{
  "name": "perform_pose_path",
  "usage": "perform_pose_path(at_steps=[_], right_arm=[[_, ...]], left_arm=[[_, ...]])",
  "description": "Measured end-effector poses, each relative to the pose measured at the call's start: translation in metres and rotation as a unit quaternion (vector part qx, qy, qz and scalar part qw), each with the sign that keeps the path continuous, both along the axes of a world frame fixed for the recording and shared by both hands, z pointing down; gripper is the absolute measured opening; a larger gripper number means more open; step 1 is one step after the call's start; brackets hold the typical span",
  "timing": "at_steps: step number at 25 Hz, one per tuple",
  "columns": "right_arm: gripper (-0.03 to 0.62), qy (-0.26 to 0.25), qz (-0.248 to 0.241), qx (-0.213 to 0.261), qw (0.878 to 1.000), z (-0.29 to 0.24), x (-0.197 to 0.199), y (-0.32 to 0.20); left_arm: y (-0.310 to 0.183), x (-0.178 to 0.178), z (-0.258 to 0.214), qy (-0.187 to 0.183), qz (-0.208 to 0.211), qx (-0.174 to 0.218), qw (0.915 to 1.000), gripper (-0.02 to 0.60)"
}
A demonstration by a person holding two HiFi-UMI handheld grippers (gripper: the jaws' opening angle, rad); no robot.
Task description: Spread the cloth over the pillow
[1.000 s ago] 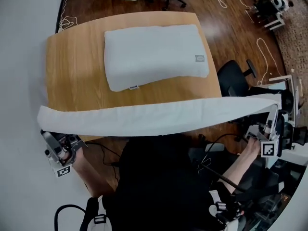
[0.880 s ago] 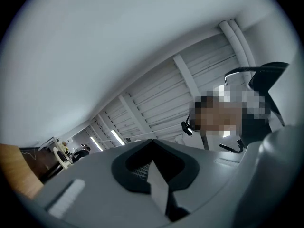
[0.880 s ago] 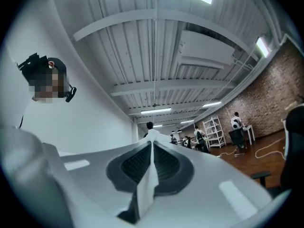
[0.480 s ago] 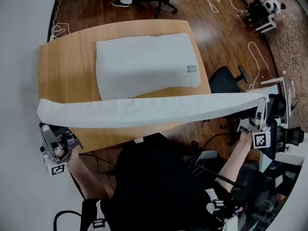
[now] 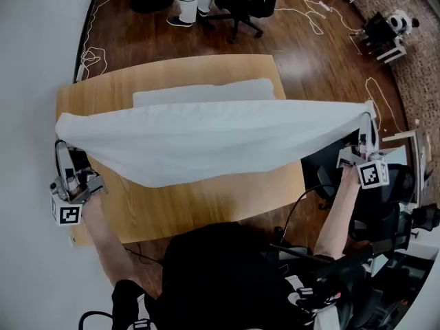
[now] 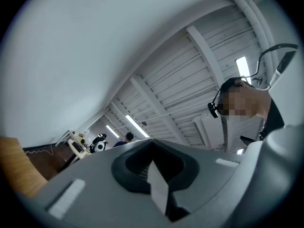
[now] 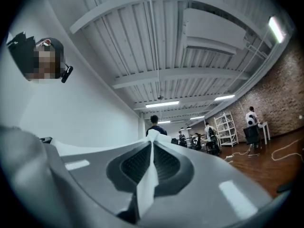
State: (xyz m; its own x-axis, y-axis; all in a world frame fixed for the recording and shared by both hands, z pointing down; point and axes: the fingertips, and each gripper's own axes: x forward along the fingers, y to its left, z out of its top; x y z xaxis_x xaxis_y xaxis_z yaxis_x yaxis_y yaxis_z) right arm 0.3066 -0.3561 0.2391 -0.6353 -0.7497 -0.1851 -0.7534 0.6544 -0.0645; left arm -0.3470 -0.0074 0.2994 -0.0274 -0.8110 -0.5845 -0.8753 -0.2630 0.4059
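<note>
White cloth point(image 5: 206, 139), wide and sagging, in mid-air above the white pillow point(image 5: 199, 93) flat on the table point(image 5: 103, 98)

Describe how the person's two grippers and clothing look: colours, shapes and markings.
The left gripper and the right gripper both have smooth grey jaws with dark ribbed pads. Each carries a white marker cube printed with black squares. The person wears a black top, and the forearms are uncovered.
</note>
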Motion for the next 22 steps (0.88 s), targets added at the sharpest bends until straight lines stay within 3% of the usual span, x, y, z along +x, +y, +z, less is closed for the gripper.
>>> perform_pose_path(at_steps=[7,14,18,20,21,22], right_arm=[[0.006,0.038,-0.032,-0.037,0.998,0.077,-0.071,-0.153],[0.006,0.097,-0.044,-0.136,0.985,0.219,-0.145,-0.267],[0.006,0.148,-0.044,-0.2,0.968,0.311,-0.168,-0.303],[0.018,0.208,-0.048,-0.261,0.942,0.371,-0.174,-0.309],[0.121,0.247,-0.05,-0.304,0.919,0.404,-0.175,-0.308],[0.288,0.28,-0.052,-0.344,0.895,0.432,-0.173,-0.304]], left_arm=[[-0.115,-0.056,0.052,0.025,-0.029,-0.092,0.995,0.003],[-0.204,-0.112,0.159,0.09,-0.031,-0.192,0.9767,0.003],[-0.234,-0.13,0.232,0.085,-0.076,-0.28,0.9534,0.003],[-0.246,-0.132,0.28,0.078,-0.071,-0.353,0.9298,0.005],[-0.247,-0.132,0.307,0.079,-0.059,-0.4,0.9111,0.014],[-0.243,-0.13,0.332,0.08,-0.048,-0.446,0.89,0.105]])
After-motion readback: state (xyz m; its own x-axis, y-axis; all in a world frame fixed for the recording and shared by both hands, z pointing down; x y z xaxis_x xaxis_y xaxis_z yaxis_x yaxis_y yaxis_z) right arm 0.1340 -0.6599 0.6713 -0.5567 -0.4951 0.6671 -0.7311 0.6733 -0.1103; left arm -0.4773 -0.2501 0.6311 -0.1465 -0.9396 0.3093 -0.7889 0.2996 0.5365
